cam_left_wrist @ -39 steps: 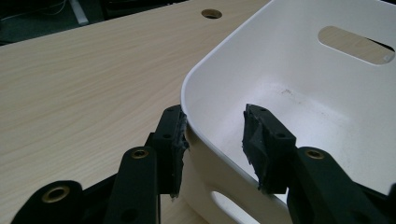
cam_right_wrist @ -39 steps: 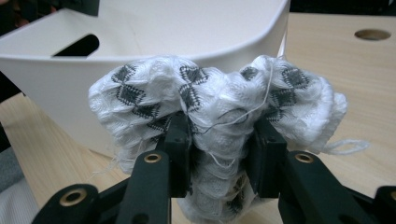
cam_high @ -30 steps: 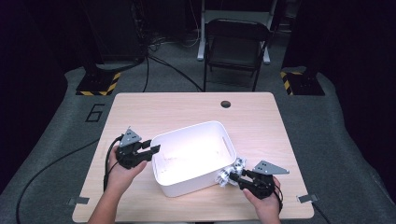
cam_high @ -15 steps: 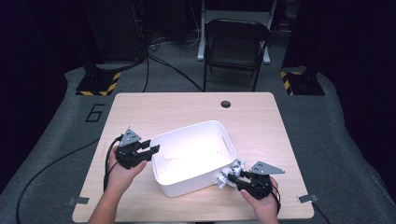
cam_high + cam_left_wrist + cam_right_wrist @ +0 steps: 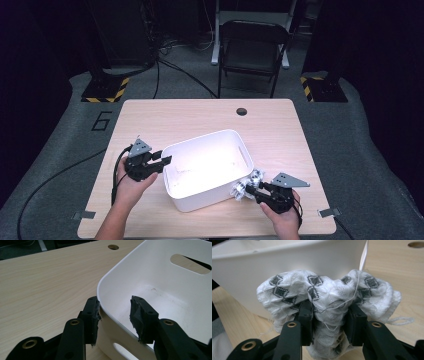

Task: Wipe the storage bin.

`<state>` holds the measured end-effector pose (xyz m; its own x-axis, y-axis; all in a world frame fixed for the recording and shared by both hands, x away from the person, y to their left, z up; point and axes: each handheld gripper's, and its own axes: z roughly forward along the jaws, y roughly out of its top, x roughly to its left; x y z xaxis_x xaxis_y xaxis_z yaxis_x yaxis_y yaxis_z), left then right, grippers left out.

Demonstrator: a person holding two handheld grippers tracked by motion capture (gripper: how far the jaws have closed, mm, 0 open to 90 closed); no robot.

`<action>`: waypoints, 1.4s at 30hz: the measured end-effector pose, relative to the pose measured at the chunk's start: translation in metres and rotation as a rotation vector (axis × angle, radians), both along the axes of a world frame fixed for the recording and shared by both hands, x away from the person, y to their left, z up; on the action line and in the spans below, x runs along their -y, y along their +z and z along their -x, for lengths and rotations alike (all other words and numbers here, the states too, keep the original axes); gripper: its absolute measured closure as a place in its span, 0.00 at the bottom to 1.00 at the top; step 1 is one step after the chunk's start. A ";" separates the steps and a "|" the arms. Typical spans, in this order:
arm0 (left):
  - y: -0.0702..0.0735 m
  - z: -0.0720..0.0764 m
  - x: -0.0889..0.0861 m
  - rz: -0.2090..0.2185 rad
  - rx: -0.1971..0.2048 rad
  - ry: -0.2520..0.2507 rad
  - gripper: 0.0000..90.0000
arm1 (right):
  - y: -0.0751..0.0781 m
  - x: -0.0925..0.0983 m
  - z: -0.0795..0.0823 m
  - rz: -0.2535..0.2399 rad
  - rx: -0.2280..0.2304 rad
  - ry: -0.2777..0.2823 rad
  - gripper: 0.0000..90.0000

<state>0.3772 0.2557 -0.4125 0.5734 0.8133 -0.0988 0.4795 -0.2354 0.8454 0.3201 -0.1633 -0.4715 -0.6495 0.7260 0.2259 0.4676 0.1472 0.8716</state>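
White plastic forms the single bin (image 5: 207, 167), set skewed on the near half of the wooden table (image 5: 150, 120). Its left corner rim is straddled by the left gripper (image 5: 113, 315): the outer jaw pad touches the wall while the inner pad stands a little off the inside face, so whether the rim is truly clamped cannot be told. The right gripper (image 5: 329, 315) is clenched on one bunched white cloth with black diamond marks (image 5: 324, 293), held just beside the bin's near right wall, close below the rim and not yet inside. Compared with a second earlier, the cloth and the right gripper have been brought slightly nearer to the bin wall in the high view (image 5: 248, 184), while the bin and the left gripper (image 5: 162, 162) have stayed put. This is judged to mean that the bin is being steadied for loading and that the cloth next has to be lifted over the rim and let go. Counted: one bin, one cloth, two grippers, one table, one folding chair (image 5: 252, 45) beyond it.
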 end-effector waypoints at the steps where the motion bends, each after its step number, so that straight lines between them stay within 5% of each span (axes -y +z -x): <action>1: 0.000 0.000 0.000 -0.001 0.002 0.000 0.65 | -0.003 -0.001 -0.001 0.013 -0.008 0.000 0.70; 7: -0.001 0.000 0.001 -0.012 0.023 -0.009 0.63 | -0.019 -0.004 -0.009 0.064 -0.103 0.007 0.70; 11: -0.002 0.000 0.002 -0.016 0.025 -0.004 0.63 | -0.019 -0.006 -0.008 0.077 -0.099 0.006 0.70; 20: -0.001 0.001 0.003 -0.013 0.011 0.002 0.64 | 0.017 -0.005 0.010 0.001 0.076 -0.022 0.70; 24: -0.001 0.001 0.003 -0.019 0.015 -0.008 0.64 | 0.021 -0.006 0.013 0.006 0.085 -0.020 0.71; 28: 0.002 0.002 0.003 -0.012 0.013 -0.026 0.63 | 0.011 -0.003 0.008 -0.004 0.041 -0.021 0.71; 37: 0.009 0.000 -0.009 -0.011 -0.062 -0.109 0.63 | -0.013 -0.004 -0.006 0.053 -0.063 -0.006 0.70; 42: 0.003 -0.003 -0.009 0.020 -0.049 -0.086 0.63 | -0.017 -0.004 -0.008 0.063 -0.081 0.006 0.70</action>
